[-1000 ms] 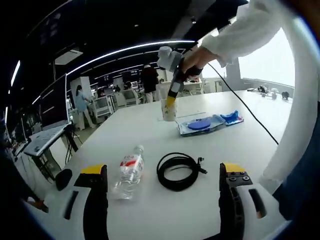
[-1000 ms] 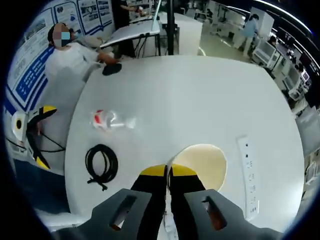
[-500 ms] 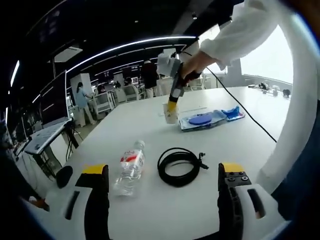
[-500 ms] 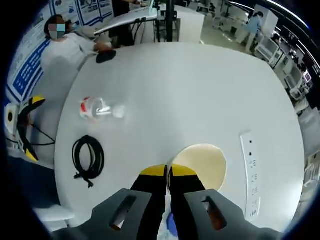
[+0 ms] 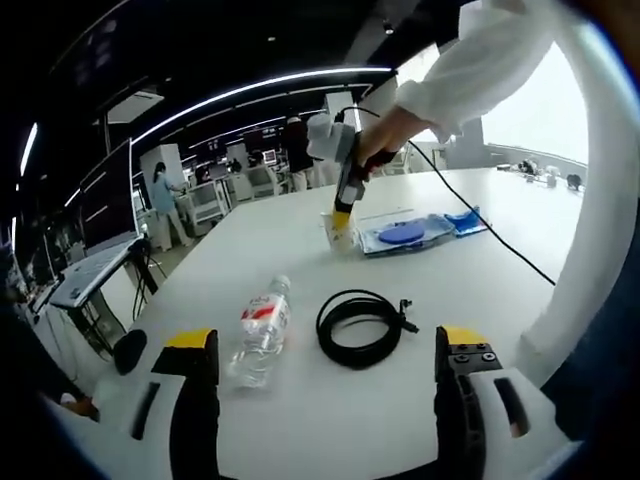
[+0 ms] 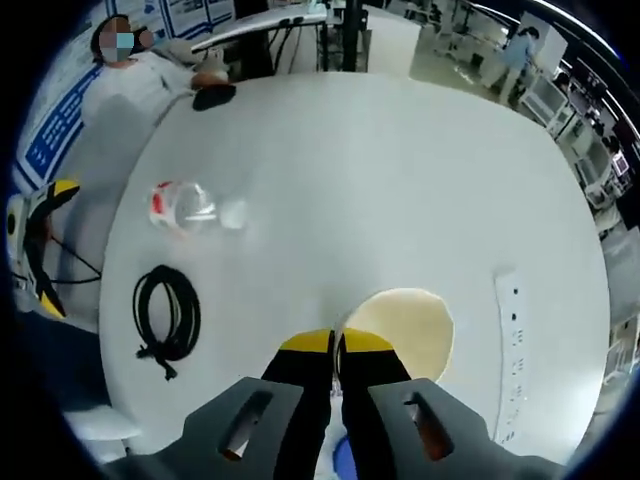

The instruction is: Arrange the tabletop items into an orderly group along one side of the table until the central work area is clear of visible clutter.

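My right gripper (image 5: 342, 212) is shut on the rim of a cream paper cup (image 5: 338, 233) at the far side of the white table (image 5: 300, 270), right beside a clear sleeve with blue items (image 5: 410, 233). In the right gripper view its jaws (image 6: 335, 345) pinch the cup's rim (image 6: 405, 328) from above. A plastic water bottle (image 5: 260, 330) with a red label lies on its side near me. To its right lies a coiled black cable (image 5: 360, 327). My left gripper (image 5: 325, 345) stands open over the table's near edge, holding nothing. The bottle (image 6: 185, 205), the cable (image 6: 165, 315) and the left gripper (image 6: 35, 240) also show from above.
A white power strip (image 6: 510, 340) lies along the table's right side. A black rounded object (image 6: 212, 95) sits at the far edge beside a seated person (image 6: 140, 70). A white sleeve (image 5: 480, 70) and a black cord (image 5: 490, 225) cross the table. Desks and people fill the background.
My right gripper has carried the cup closer to the blue items, and the cup now sits lower, beside the sleeve. The left gripper stays open and the bottle and cable lie where they were.
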Motion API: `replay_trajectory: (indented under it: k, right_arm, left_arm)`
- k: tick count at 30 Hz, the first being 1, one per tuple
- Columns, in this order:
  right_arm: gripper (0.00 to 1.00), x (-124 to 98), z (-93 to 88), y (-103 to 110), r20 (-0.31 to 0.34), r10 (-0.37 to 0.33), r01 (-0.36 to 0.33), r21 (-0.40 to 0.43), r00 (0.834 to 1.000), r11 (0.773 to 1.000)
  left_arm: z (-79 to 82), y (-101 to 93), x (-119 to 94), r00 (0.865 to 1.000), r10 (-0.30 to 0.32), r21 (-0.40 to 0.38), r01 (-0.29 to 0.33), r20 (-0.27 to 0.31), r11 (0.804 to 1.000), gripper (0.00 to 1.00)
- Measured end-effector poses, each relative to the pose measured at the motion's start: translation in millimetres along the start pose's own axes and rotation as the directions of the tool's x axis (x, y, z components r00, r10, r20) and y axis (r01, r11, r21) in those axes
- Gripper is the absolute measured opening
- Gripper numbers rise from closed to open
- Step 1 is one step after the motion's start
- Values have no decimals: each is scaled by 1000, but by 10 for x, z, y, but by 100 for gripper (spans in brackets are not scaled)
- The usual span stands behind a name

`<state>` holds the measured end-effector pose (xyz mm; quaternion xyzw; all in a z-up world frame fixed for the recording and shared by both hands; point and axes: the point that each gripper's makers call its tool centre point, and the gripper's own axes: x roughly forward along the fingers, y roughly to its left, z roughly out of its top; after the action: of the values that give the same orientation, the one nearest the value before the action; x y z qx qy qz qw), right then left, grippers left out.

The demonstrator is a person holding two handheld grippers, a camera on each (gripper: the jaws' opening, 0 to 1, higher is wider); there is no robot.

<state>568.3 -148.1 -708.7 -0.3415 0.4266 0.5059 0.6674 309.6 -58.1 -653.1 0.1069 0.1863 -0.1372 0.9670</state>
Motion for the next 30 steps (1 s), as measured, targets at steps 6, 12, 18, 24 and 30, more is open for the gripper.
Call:
replay_trajectory:
  k: [6,12,18,24,30]
  right_arm:
    - [0,55,-39,-28,-1,6,-6,16,1000,1000]
    - [0,78,-71,-29,-1,5,-5,-4,1000,1000]
    - [6,89,-81,-24,4,3,-3,41,1000,999]
    - [19,69,-65,-54,22,-10,9,55,1000,998]
    - [29,-72,99,-4,107,8,-11,31,994,999]
  left_arm:
    - [1,0,-2,1000,1,4,-1,-2,1000,90]
    - [-13,-10,0,1000,-3,17,3,-8,1000,89]
    - [-21,1,-1,1000,1,17,-1,-12,1000,89]
    - [-31,-4,5,1000,-2,17,3,-16,1000,89]
    - [-45,-7,7,1000,-5,14,5,-21,1000,87]
